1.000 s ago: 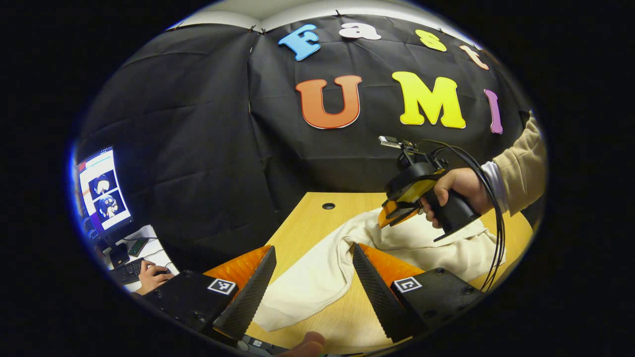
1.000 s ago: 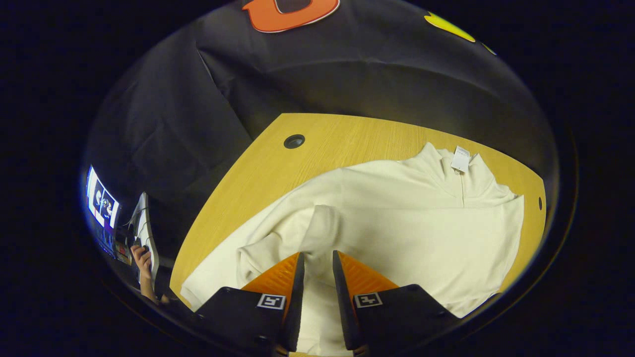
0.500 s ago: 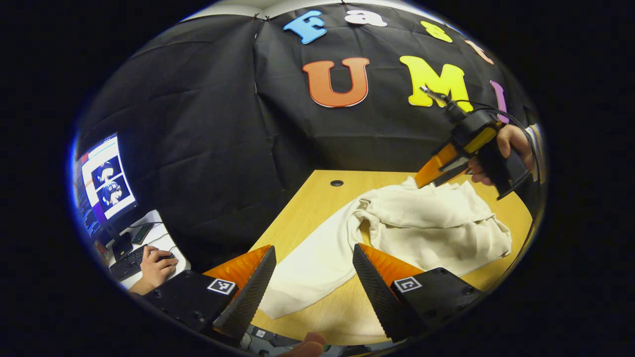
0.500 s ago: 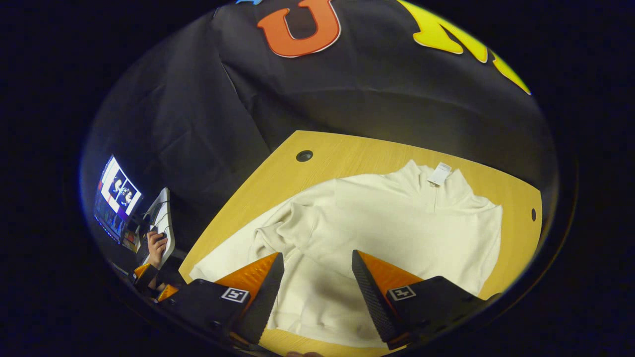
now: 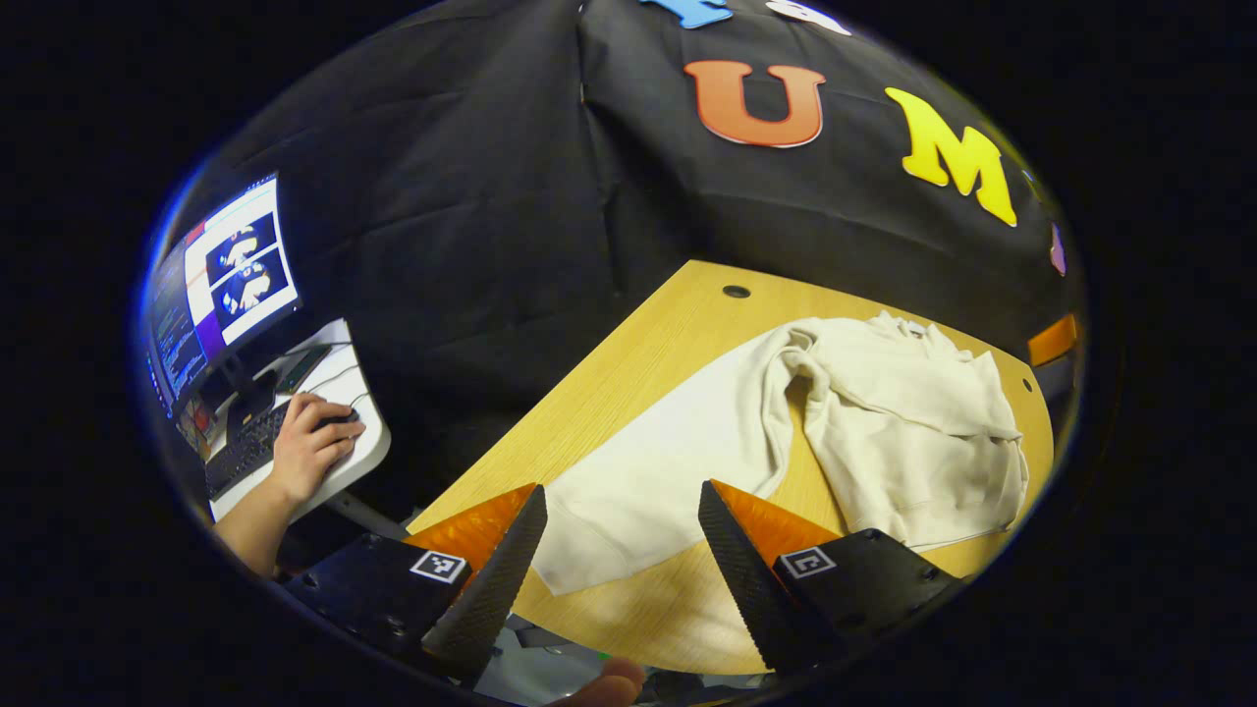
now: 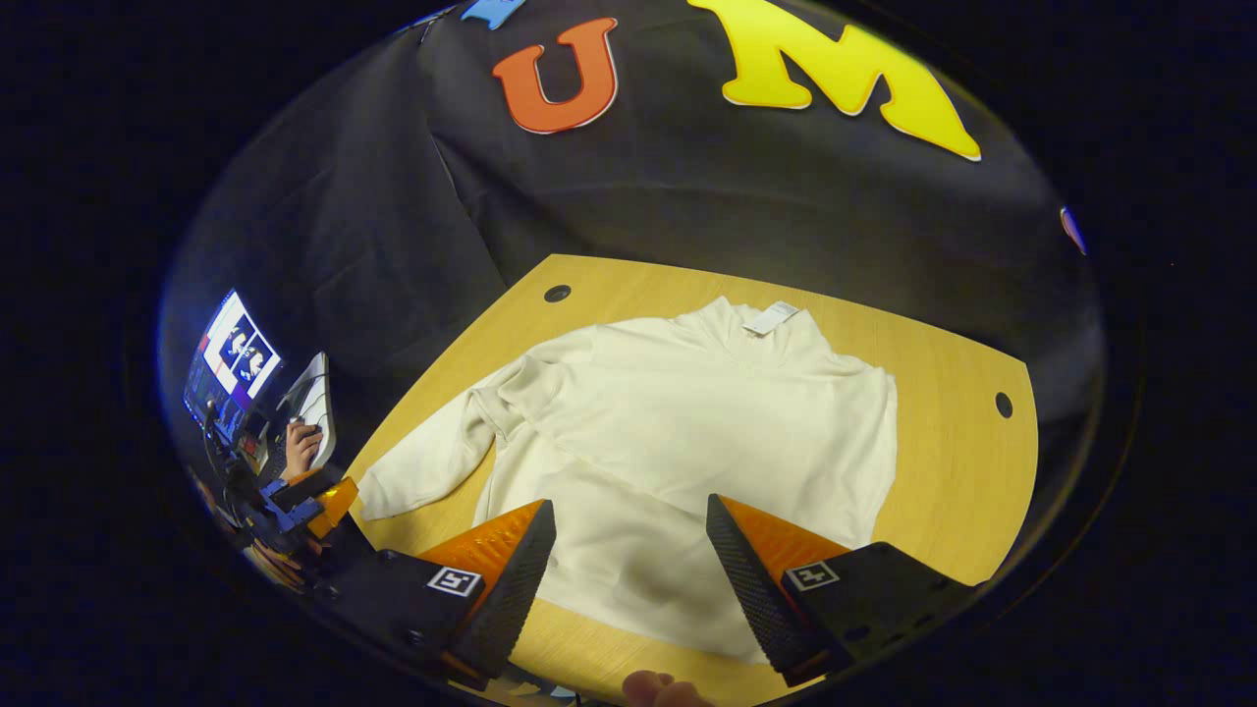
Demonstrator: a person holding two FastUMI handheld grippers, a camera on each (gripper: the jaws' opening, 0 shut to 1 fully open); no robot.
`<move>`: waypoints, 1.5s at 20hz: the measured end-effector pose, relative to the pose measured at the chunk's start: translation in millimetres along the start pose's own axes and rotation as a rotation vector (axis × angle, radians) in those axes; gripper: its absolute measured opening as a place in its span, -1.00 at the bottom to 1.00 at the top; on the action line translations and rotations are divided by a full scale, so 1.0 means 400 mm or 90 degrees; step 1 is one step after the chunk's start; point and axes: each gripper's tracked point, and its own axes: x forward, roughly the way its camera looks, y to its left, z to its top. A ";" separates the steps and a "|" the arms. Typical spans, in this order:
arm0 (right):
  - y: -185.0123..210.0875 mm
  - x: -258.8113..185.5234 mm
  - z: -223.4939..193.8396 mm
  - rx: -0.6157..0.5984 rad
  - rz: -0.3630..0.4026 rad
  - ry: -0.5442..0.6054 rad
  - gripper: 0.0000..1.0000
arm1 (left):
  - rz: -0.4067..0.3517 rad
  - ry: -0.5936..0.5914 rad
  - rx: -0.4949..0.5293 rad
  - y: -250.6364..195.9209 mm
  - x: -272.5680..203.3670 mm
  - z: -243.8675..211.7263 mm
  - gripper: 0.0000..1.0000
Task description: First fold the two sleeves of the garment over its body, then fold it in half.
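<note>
A cream long-sleeved garment [image 6: 687,422] lies flat on the wooden table [image 6: 943,471], collar and white label [image 6: 771,316] toward the wall. One sleeve lies folded across its body [image 5: 913,422]. The other sleeve [image 5: 638,491] stretches out over the table toward the near left edge, its cuff just ahead of my left gripper [image 5: 619,550], which is open and holds nothing. My right gripper [image 6: 628,579] hangs open above the hem, apart from the cloth. The left gripper [image 6: 314,501] also appears at the lower left of the right gripper view, near the sleeve's end [image 6: 422,476].
The table has a cable hole [image 6: 557,293] at its far left and another hole [image 6: 1003,405] at the right. Left of the table stands a side desk with a monitor [image 5: 226,285], a keyboard and a person's hand [image 5: 309,442] on a mouse.
My right gripper opened, let the sleeve go on the garment's body and drew back and up. My left gripper shifted left toward the outstretched sleeve's cuff, staying open.
</note>
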 end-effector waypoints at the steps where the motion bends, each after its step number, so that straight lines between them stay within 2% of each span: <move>1: -0.019 -0.010 -0.015 0.004 -0.010 -0.003 0.84 | 0.014 0.020 -0.018 0.022 0.015 -0.018 0.99; 6: -0.066 -0.064 -0.110 0.019 -0.013 0.007 0.91 | 0.073 0.111 -0.119 0.088 0.056 -0.073 0.99; 7: -0.069 -0.071 -0.135 0.029 -0.012 0.014 0.86 | 0.087 0.131 -0.140 0.099 0.064 -0.085 0.99; 9: -0.080 -0.070 -0.172 0.042 -0.010 0.025 0.92 | 0.097 0.172 -0.184 0.113 0.078 -0.106 0.98; 11: -0.092 -0.074 -0.200 0.051 -0.010 0.029 0.86 | 0.097 0.197 -0.227 0.115 0.093 -0.114 0.99; 15: -0.097 -0.086 -0.240 0.067 -0.008 0.045 0.91 | 0.106 0.245 -0.260 0.117 0.112 -0.145 0.97; 17: -0.107 -0.089 -0.250 0.054 -0.016 0.046 0.84 | 0.101 0.264 -0.285 0.111 0.119 -0.162 0.93; 19: -0.104 -0.096 -0.255 0.053 -0.014 0.048 0.91 | 0.086 0.280 -0.327 0.096 0.127 -0.168 0.89; 20: -0.101 -0.097 -0.261 0.054 -0.014 0.052 0.84 | 0.083 0.292 -0.339 0.098 0.128 -0.172 0.87; 25: -0.063 -0.114 -0.303 0.058 0.003 0.058 0.91 | 0.090 0.340 -0.302 0.123 0.127 -0.183 0.63; 27: -0.053 -0.128 -0.299 0.052 0.021 0.033 0.92 | 0.097 0.347 -0.299 0.126 0.129 -0.187 0.41; 28: -0.047 -0.137 -0.293 0.062 0.034 0.017 0.86 | 0.096 0.356 -0.285 0.128 0.128 -0.190 0.30; 29: -0.045 -0.143 -0.293 0.076 0.043 0.005 0.92 | 0.095 0.356 -0.279 0.129 0.130 -0.188 0.38; 30: -0.056 -0.146 -0.300 0.090 0.045 0.003 0.86 | 0.092 0.359 -0.281 0.128 0.129 -0.189 0.15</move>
